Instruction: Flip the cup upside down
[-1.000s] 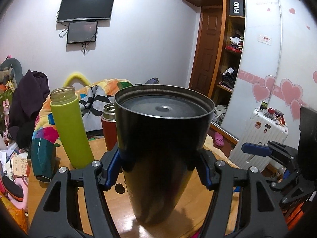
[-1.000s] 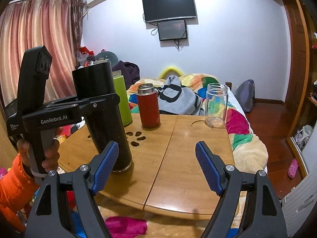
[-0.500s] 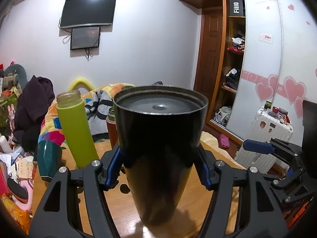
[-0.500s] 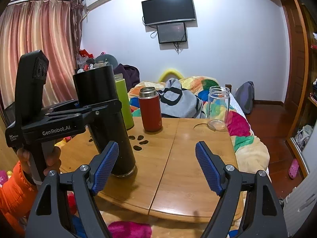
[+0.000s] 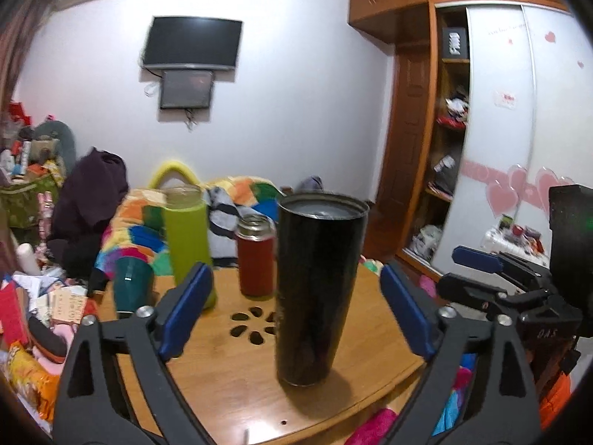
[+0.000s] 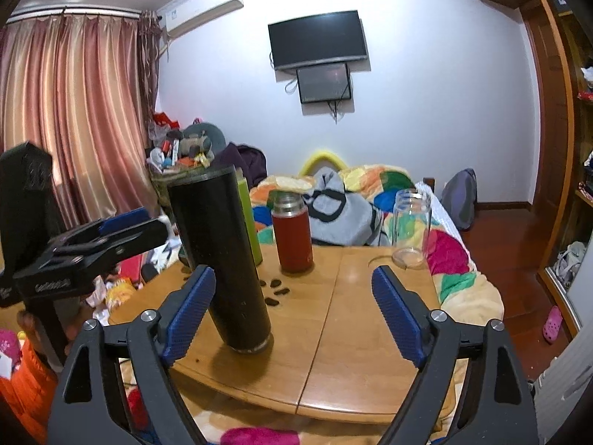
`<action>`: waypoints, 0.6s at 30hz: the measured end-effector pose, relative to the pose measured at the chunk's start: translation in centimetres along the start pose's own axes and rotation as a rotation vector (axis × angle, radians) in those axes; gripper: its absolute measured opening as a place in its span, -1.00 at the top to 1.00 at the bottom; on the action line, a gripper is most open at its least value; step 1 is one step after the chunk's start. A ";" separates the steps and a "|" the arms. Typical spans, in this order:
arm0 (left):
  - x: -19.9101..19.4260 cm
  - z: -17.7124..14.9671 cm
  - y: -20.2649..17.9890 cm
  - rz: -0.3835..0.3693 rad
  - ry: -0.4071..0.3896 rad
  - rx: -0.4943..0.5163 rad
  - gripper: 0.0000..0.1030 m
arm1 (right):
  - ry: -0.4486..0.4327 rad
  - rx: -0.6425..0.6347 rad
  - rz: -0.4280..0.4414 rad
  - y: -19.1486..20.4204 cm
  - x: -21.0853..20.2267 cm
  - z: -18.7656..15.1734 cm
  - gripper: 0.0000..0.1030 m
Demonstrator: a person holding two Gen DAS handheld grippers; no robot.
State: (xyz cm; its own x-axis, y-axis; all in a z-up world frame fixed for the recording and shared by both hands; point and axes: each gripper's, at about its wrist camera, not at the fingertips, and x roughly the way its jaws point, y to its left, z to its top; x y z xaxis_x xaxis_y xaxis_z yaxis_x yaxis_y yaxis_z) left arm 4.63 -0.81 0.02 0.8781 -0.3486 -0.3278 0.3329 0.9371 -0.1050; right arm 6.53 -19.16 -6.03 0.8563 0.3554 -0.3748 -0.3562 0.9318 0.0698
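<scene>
A tall black tumbler [image 5: 315, 289] stands on the round wooden table [image 5: 370, 337], its flat base on top and its mouth down; it also shows in the right wrist view [image 6: 222, 263]. My left gripper [image 5: 296, 311] is open, its blue pads apart on either side of the tumbler and not touching it. In the right wrist view the left gripper [image 6: 92, 244] is off to the tumbler's left. My right gripper [image 6: 292, 315] is open and empty over the table's near edge, to the right of the tumbler.
A lime green bottle [image 5: 187, 237], a red flask [image 5: 255, 256] and a teal cup [image 5: 131, 287] stand behind the tumbler. An empty glass jar [image 6: 411, 228] stands at the table's far right. A bed with a colourful quilt [image 6: 370, 193] lies beyond.
My left gripper has opened, let go of the tumbler and pulled back from it. The tumbler now stands free on the table. The right gripper stayed open.
</scene>
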 end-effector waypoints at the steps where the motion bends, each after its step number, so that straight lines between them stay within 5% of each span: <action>1: -0.5 0.0 0.0 0.017 -0.013 -0.001 -0.93 | -0.013 0.003 0.003 0.1 -0.3 0.2 -0.65; 7: -3.3 -0.1 -0.1 0.115 -0.081 0.008 -1.00 | -0.077 0.021 0.003 1.1 -1.7 1.1 -0.99; 18: -5.2 -1.5 -1.7 0.193 -0.112 0.039 -1.00 | -0.163 -0.079 -0.071 4.7 -3.7 0.7 -1.00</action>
State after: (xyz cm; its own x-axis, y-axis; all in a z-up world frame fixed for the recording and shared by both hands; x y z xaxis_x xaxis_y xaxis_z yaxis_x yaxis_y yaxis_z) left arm -1.03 -0.54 0.52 0.9587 -0.1644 -0.2321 0.1658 0.9861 -0.0135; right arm 1.98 -16.05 -3.63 0.9271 0.3025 -0.2212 -0.3158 0.9485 -0.0262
